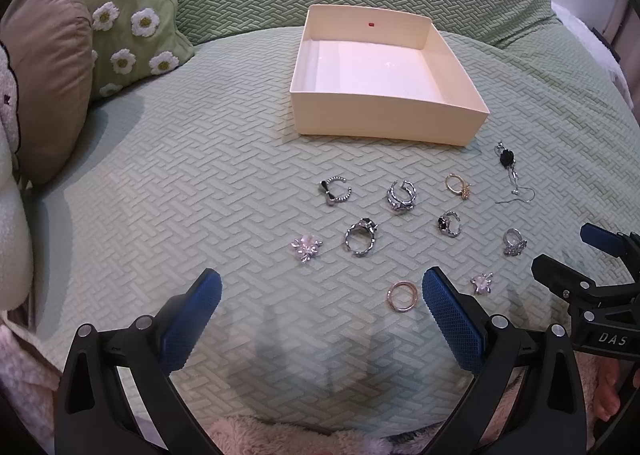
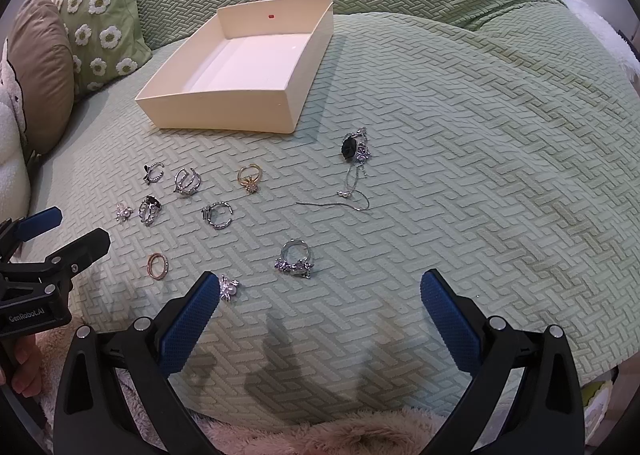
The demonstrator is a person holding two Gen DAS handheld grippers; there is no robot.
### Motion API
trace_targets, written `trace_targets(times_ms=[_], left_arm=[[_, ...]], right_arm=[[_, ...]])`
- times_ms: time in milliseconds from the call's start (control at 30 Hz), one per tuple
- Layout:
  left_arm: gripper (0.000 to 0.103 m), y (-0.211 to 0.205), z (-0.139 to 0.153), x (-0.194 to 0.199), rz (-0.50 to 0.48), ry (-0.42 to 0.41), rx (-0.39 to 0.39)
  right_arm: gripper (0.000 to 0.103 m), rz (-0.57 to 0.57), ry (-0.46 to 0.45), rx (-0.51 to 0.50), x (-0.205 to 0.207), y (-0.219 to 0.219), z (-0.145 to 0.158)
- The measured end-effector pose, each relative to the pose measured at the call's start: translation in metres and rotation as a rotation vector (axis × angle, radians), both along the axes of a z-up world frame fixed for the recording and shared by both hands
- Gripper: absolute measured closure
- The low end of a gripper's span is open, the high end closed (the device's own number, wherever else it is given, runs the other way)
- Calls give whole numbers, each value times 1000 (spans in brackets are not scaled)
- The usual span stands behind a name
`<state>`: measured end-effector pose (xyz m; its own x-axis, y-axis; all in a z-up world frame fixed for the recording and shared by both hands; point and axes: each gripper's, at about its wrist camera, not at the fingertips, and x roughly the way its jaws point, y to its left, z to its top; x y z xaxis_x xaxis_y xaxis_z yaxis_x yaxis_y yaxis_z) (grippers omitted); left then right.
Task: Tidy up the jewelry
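Green woven sofa cover point(image 1: 160, 183) carries everything. Cream box point(image 1: 384, 119) sits open-topped at the far side, long axis running away from the cameras; red mark point(image 1: 371, 25) on its far inner wall. Daisy cushion point(image 1: 128, 27) and brown cushion point(image 1: 44, 67) lie well left, clear of the work.

Jewelry spread in loose rows on the near side of the box: bow ring point(image 1: 334, 193), gold ring point(image 1: 458, 185), plain band point(image 1: 402, 295) lying flat, flower stud point(image 1: 306, 247). Black-stone earring point(image 2: 354, 149) trails its chain toward the camera; the right view shows that chain full length.

Left claw point(image 1: 322, 295) wide, holding nothing, band just beside its right finger. Right claw point(image 2: 320, 295) wide, holding nothing; second stud point(image 2: 229, 287) touches its left finger.
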<state>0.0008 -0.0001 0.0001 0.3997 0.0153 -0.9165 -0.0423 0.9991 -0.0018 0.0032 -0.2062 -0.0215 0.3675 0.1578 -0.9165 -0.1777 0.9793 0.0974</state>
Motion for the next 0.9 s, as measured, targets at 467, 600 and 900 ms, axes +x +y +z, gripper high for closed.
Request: trace_targets(times_ms=[467,600,900], left_arm=[[7,1,0,1,5,0,0],[7,2,1,1,5,0,-3],[7,2,0,1,9,1,-1]], right_arm=[[5,3,4,-7,0,1,-1],[5,4,3,-6,0,0,-2],[5,4,11,-6,-1,1,-2]])
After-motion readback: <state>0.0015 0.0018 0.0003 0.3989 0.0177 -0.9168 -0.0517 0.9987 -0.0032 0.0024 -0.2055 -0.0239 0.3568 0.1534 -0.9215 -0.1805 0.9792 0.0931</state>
